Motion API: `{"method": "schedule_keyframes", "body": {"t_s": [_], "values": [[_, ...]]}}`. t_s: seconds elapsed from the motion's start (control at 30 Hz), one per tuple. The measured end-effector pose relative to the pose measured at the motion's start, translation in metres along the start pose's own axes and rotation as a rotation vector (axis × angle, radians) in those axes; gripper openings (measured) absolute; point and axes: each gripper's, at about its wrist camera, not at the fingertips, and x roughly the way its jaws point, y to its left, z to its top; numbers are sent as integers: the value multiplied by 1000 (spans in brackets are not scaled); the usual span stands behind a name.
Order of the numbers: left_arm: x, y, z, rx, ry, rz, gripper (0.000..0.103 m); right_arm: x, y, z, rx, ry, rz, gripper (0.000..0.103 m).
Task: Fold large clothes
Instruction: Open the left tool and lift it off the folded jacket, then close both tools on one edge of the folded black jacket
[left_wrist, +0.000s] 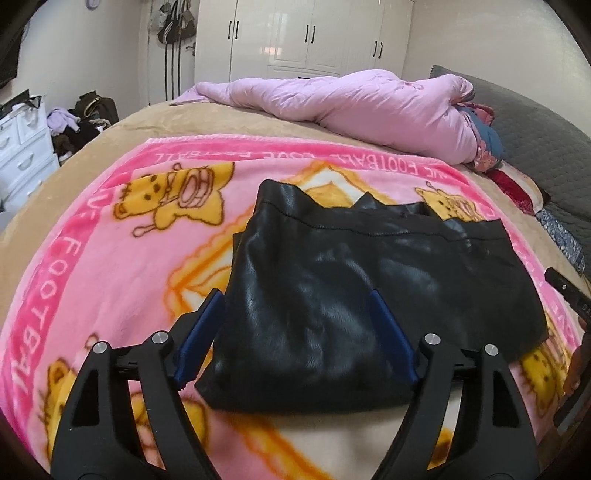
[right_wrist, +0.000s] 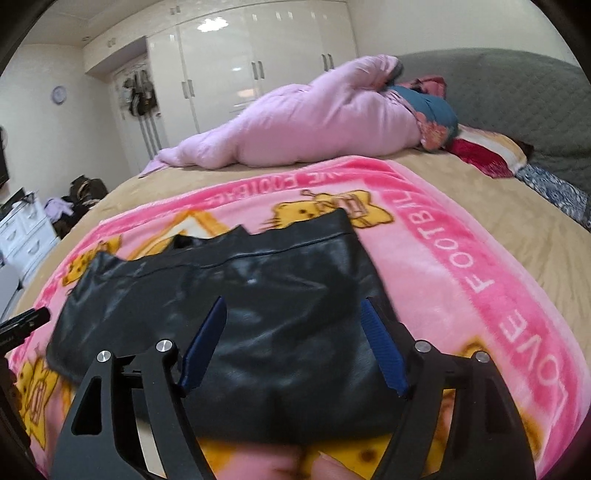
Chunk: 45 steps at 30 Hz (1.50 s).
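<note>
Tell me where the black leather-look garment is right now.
In both wrist views the black garment lies folded on the pink cartoon blanket spread on the bed, near its front edge, in front of the rolled pink duvet.

wall: cream | wardrobe (left_wrist: 306, 37): glossy white | drawers (left_wrist: 22, 147): white | headboard (right_wrist: 498, 96): grey

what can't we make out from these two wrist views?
- Black garment: its type and how many layers it has, in both views; folded over itself.
- Garment's near edge: blurred in the right wrist view.
- Pink blanket lettering: partly hidden by the garment.
- Other tongs: cut off by the frame edge in the left wrist view.
</note>
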Motion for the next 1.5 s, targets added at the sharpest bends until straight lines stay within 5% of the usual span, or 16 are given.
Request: {"method": "schedule_keyframes", "body": {"t_s": [0.3,0.6,0.77,0.9,1.1,1.17,1.4,1.5], "values": [[21,21,-33,-25,87,47,75,-2,68,-41,-141,84,151,37],[27,46,-46,-129,76,-71,88,40,100,-71,-251,262,113,30],[43,55,-41,-208,115,-132,93,23,95,-41,-137,195,213,27],[60,61,-41,-286,146,-185,93,35,109,-14,-162,179,174,21],[72,63,-40,-338,151,-231,94,101,118,2,-106,282,141,10],[74,65,-39,-359,145,-241,93,123,114,-4,-60,375,120,9],[66,53,-31,-300,95,-250,61,140,119,-19,-99,397,81,8],[53,54,-27,-283,62,-274,48,112,111,-8,-45,409,195,8]]}}
